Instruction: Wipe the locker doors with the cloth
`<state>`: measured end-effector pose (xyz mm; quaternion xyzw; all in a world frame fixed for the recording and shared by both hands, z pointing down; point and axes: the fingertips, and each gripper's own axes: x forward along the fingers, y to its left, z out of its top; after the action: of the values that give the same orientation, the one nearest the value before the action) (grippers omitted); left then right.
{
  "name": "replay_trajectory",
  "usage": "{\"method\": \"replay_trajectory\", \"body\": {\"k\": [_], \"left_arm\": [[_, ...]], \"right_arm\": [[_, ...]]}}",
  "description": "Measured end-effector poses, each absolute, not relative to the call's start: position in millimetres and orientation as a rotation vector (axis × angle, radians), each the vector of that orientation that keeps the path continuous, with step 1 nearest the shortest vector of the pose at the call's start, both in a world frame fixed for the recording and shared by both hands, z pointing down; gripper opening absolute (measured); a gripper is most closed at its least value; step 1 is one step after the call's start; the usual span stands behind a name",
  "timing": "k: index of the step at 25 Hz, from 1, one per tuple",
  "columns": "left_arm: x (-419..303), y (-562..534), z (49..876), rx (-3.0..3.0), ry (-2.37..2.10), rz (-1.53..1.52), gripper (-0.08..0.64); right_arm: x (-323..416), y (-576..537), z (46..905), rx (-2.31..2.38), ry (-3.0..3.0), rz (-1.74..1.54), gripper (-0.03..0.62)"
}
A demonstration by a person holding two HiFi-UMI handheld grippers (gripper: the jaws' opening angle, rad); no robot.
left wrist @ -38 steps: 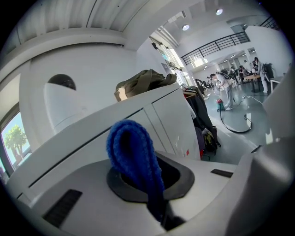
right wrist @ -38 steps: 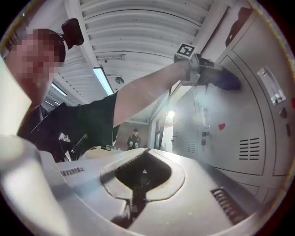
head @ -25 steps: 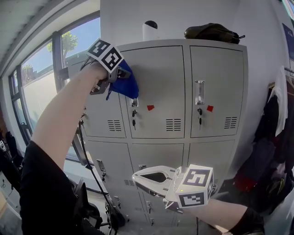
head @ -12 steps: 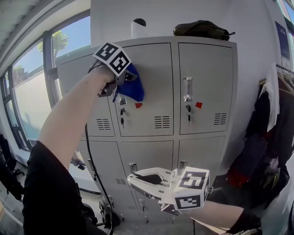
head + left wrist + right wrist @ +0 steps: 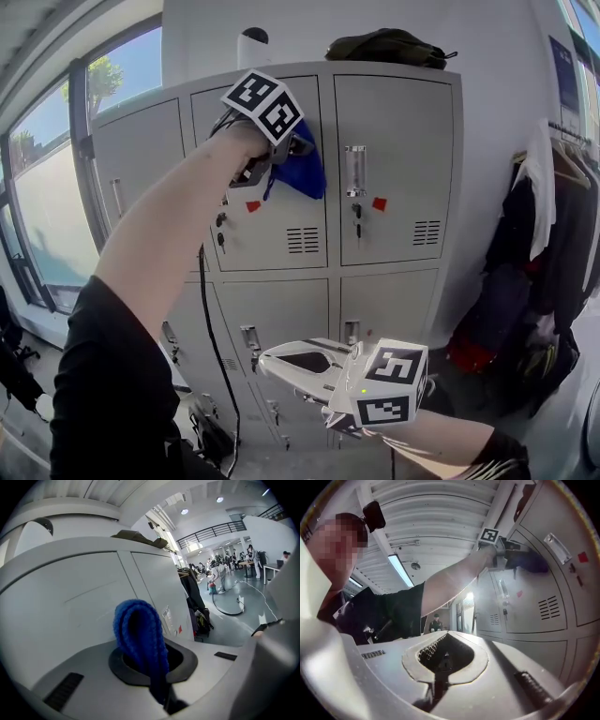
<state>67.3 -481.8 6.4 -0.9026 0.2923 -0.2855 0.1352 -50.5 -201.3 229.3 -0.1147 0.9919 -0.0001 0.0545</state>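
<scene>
Upper middle of the frame: blue cloth [image 5: 302, 173] pinched tight in the jaws of the left gripper [image 5: 281, 155], up at the top locker door [image 5: 281, 230]. Best to press flat and sweep side to side. Lower middle: right gripper [image 5: 305, 364] pressed shut on nothing, hanging low.

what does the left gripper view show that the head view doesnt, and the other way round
Only the left gripper view: a close look at the left gripper, its jaws clamped on the blue cloth, and an open hall behind with distant people and a hose on the floor.
Only the head view: the right gripper held low, the windows, and the lower locker doors.
Both: the cloth up by the grey lockers, the dark bag on top, and hanging clothes.
</scene>
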Motion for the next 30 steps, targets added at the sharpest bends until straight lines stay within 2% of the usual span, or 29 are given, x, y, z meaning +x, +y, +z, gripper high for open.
{"method": "replay_trajectory", "body": {"k": [6, 11, 23, 30], "left_arm": [[86.7, -477.9, 8.0, -2.614, 0.816, -0.765, 0.029], [67.0, -469.9, 13.0, -2.632, 0.779, -0.747, 0.029], [-109.7, -475.1, 14.8, -2.588, 0.991, -0.823, 0.029], [-151.5, -505.7, 36.5, -2.558, 1.139, -0.892, 0.028]], "right_arm": [[-53.3, -199.7, 230.4, -0.323, 3.018, 0.002, 0.002], [-72.8, -195.0, 231.3, -0.259, 3.020, -0.013, 0.002], [-123.1, -197.3, 241.5, -0.139, 3.045, -0.046, 0.002], [-134.9, -204.3, 247.2, -0.120, 3.042, -0.084, 0.002]]}}
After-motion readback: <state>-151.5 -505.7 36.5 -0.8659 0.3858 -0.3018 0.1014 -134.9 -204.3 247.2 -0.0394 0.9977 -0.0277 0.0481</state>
